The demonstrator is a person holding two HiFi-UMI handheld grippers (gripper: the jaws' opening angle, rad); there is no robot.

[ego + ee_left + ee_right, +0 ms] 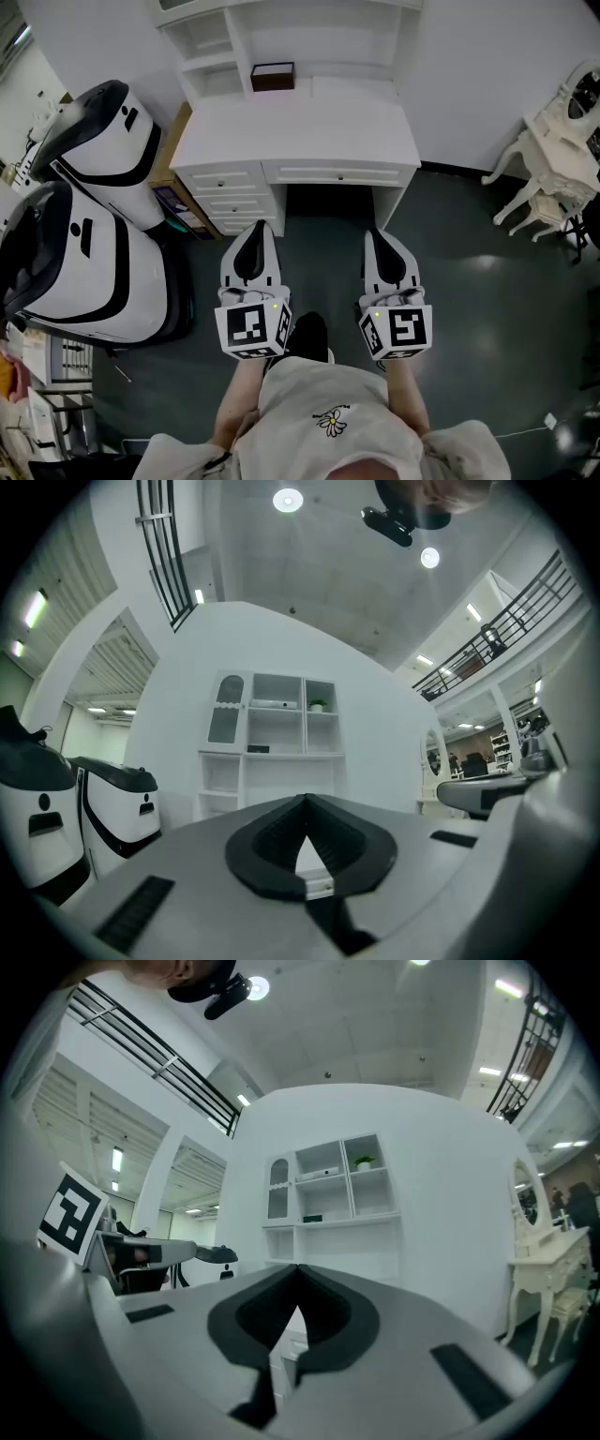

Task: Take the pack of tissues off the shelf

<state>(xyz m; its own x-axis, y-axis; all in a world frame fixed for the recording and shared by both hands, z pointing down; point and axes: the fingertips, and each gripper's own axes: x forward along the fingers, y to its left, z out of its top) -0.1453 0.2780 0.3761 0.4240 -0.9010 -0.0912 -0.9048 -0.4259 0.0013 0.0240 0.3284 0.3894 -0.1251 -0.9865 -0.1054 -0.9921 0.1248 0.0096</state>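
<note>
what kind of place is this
Likely a big indoor hall staged as a bedroom mock-up: a white desk with shelves, a white dressing table, and an upper balcony railing.

Lab hall: staged white desk (295,131) beside parked machines (103,141)

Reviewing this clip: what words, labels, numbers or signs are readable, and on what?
No readable words or numbers.
Left tongs, cube: square black-and-white marker, no letters.
Right tongs, cube: the same.
Dark box: any print too small to read.
Shirt: flower drawing only.
</note>
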